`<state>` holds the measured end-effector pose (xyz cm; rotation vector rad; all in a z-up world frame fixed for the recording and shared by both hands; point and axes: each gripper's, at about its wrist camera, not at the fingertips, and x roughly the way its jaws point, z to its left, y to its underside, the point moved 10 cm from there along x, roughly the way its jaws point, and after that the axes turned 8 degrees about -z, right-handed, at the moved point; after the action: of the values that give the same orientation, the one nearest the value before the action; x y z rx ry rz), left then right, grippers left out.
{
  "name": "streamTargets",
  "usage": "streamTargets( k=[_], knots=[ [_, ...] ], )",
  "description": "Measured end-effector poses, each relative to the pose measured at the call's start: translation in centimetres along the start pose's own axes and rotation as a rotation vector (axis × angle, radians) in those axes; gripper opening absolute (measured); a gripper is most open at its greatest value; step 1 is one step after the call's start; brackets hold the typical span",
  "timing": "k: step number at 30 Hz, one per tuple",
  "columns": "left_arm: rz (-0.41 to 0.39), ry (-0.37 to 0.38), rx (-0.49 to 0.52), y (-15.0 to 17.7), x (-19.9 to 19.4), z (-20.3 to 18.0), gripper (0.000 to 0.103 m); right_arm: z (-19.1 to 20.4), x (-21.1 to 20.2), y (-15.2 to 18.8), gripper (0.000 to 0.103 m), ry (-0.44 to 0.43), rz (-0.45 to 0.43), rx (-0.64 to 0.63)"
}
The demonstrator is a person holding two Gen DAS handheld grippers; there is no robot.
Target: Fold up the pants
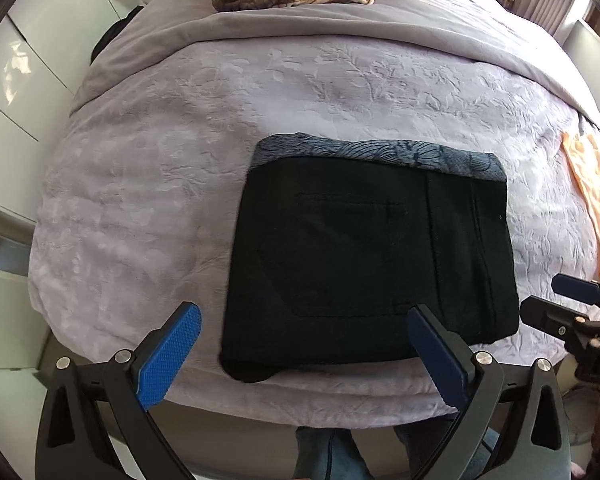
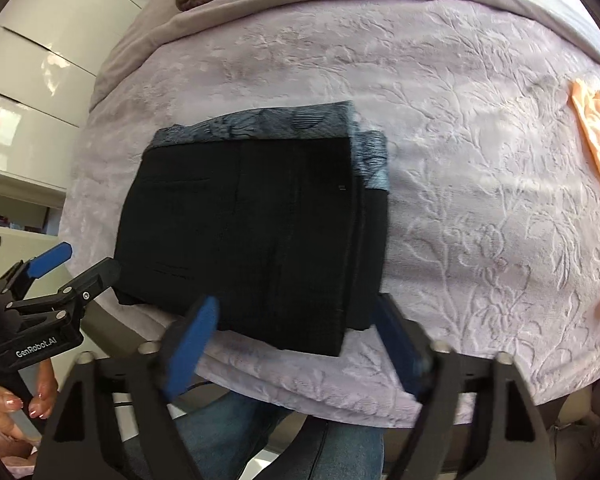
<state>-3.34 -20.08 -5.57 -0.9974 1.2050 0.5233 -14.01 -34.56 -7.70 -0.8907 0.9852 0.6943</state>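
Left gripper (image 1: pixel 304 354) jaws gaped wide, empty, above folded black pants (image 1: pixel 370 258), right gripper (image 2: pixel 296 346) likewise spread, gripping nothing, over pants' near edge.

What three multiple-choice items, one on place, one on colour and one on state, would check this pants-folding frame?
1. Where does the orange cloth lie?
A. right edge of the bed
B. on the pants
C. in the left tongs

2. What colour is the patterned band on the black pants?
A. red
B. blue-grey
C. yellow

3. How do the pants lie?
A. spread flat at full length
B. hanging from the right tongs
C. folded into a compact rectangle

Answers: 1 A, it lies far right on the lavender bedspread. 2 B, the band along the far edge shows it. 3 C, both left tongs and right tongs stand open, gripping nothing.
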Motion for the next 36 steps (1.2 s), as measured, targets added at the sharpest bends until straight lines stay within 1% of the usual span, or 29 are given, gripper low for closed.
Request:
streamTargets(
  k=[1,2,5,10,14,17,25,28,36],
  knots=[
    [0.001,0.0,0.003,0.2,0.0,0.3,0.103,0.3,0.0,0.0,0.094,0.022,-0.014,-0.015],
    [0.003,0.0,0.013,0.4,0.0,0.8,0.103,0.8,-0.1,0.0,0.103,0.042,-0.034,-0.026],
    [0.003,-0.001,0.031,1.0,-0.1,1.7,0.103,1.9,-0.4,0.3,0.103,0.074,-0.06,-0.024],
    [-0.001,0.005,0.044,1.9,-0.5,3.3,0.103,3.1,-0.9,1.1,0.103,0.135,-0.073,-0.01],
    [-0.01,-0.002,0.051,2.2,-0.7,4.1,0.103,3.6,-1.1,2.0,0.103,0.136,-0.064,0.044],
    [-0.015,-0.008,0.049,2.4,-0.8,4.4,0.103,3.7,-1.1,2.7,0.103,0.154,-0.051,0.066],
    [-0.008,-0.005,0.048,3.2,-0.9,4.6,0.103,4.1,-1.7,3.8,0.103,0.194,-0.055,0.087],
    [-0.006,-0.006,0.054,3.3,-1.0,4.5,0.103,4.2,-1.7,4.0,0.103,0.197,-0.051,0.098],
    [0.0,0.0,0.04,3.2,-1.1,4.5,0.103,4.0,-1.9,3.9,0.103,0.225,-0.055,0.099]
  ],
)
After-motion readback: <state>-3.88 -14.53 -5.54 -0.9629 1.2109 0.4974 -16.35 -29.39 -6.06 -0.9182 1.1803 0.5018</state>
